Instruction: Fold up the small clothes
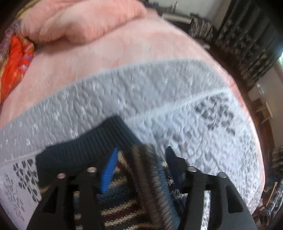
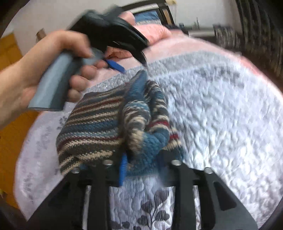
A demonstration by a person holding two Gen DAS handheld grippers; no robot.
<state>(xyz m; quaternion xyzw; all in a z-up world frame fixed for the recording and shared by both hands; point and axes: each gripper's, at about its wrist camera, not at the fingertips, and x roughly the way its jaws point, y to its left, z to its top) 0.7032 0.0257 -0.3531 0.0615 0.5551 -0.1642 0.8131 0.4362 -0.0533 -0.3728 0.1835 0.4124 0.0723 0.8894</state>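
1. Location type: home bedroom.
2. Evidence, bed: wide surface w/ pink fleece blanket overlaid by grey/white quilted bedspread, leaf print at edge.
3. Evidence, bedding: folded pink blanket pile at far end; red patterned fabric beside it.
4. Evidence, surroundings: dark patterned curtain, white wall, orange-brown floor.

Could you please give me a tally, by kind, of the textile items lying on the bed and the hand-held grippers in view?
Striped knitted garment: 1
Grey quilted bedspread: 1
Pink fleece blanket: 1
Red-orange patterned fabric: 1
Hand-held grippers, left hand-held gripper and right hand-held gripper: 2
Total: 6
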